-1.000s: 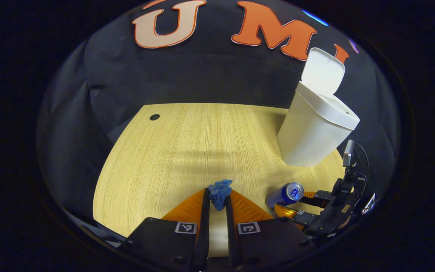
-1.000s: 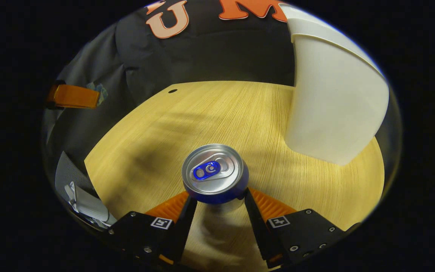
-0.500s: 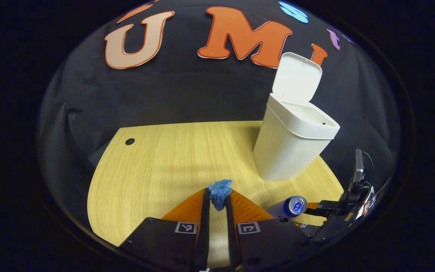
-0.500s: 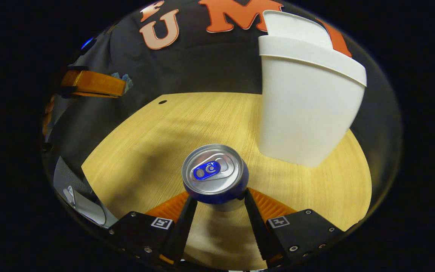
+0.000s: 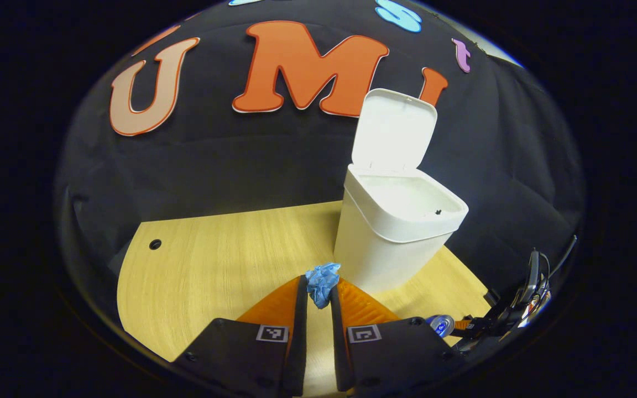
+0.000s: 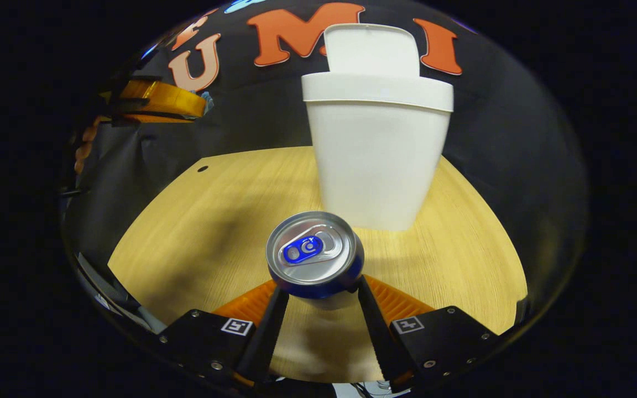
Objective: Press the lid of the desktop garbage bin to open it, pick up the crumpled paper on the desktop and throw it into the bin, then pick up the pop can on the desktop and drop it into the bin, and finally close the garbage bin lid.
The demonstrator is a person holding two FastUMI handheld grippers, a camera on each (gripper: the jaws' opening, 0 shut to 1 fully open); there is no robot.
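The left gripper (image 5: 319,293) has its two fingers drawn close together, pinching the crumpled paper (image 5: 322,281), a blue wad that sticks up past the fingertips and hangs above the table (image 5: 224,265). Just beyond the paper in the left gripper view stands the white bin (image 5: 390,237), upright on the far right part of the wooden table, with its lid (image 5: 393,130) swung up and back so that the mouth lies open. A small round hole (image 5: 155,244) sits near the table's far left corner. The right gripper (image 6: 318,296) clamps the pop can (image 6: 314,255) between both fingers, the can's silver top and pull tab facing the camera and the can lifted clear of the table. In the right gripper view the bin stands straight ahead beyond the can, its raised lid showing above the rim. At the upper left of that view the left gripper appears side-on, with a bit of the blue paper at its tip and the fingers of a hand (image 6: 83,149) behind it. At the lower right of the left gripper view, the right gripper and the can's end show low beside the table's edge.
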